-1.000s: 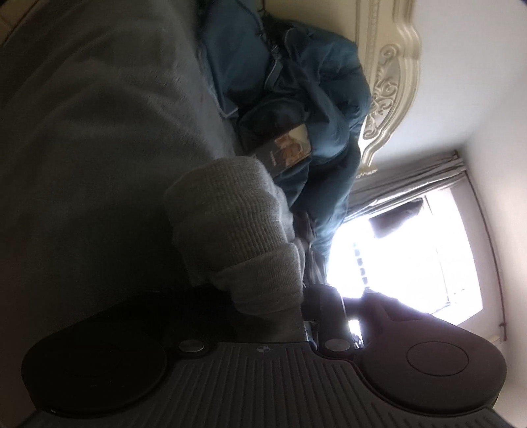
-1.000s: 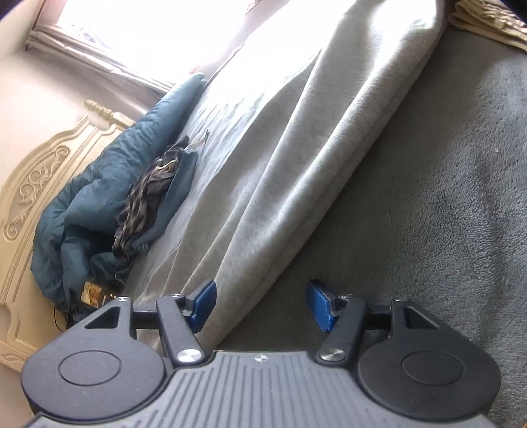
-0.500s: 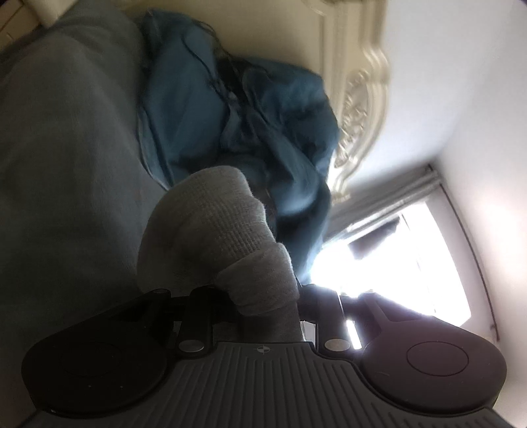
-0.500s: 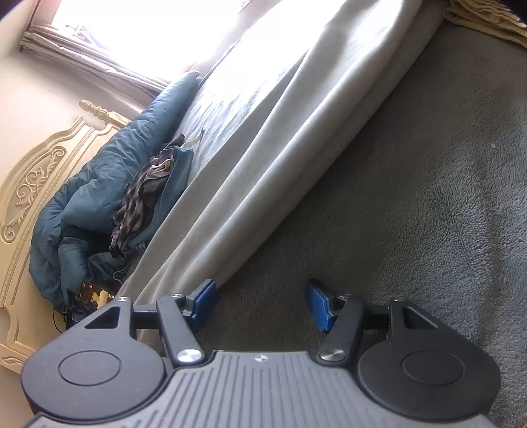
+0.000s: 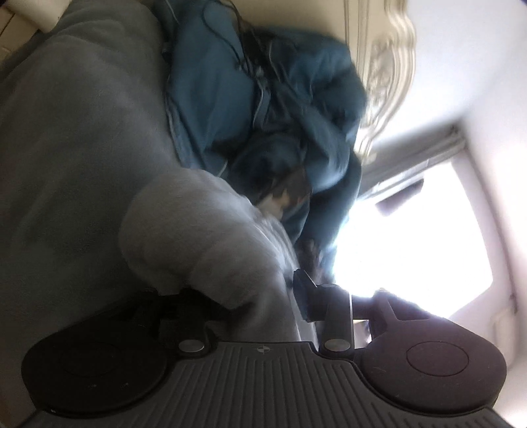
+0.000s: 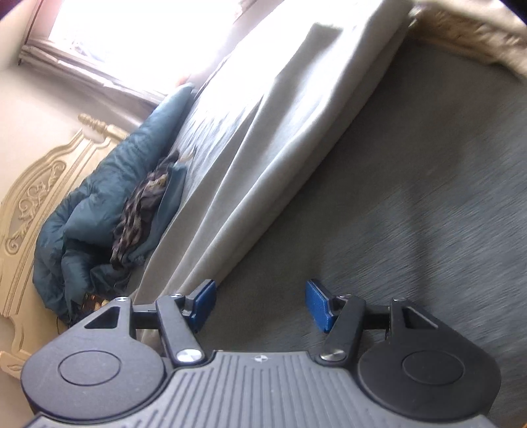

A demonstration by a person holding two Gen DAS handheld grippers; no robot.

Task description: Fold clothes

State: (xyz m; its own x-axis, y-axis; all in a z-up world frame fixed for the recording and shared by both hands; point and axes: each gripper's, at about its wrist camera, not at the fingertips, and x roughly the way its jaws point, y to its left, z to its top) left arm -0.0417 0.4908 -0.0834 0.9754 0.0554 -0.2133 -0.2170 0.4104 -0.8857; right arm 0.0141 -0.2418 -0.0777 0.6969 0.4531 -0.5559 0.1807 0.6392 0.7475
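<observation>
Black hand-held gripper [image 6: 260, 301], blue finger pads [image 6: 317, 304]

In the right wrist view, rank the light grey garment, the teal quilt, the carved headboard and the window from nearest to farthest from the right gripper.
1. Light grey garment, beside the right gripper's left finger.
2. Teal quilt, left.
3. Carved headboard, far left, behind the quilt.
4. Window, top left.

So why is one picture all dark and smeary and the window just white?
Left wrist view: the window glares white, so the left gripper and grey garment look dark and motion-blurred. Right wrist view: brighter, with the bed cover streaked at the right edge.
</observation>
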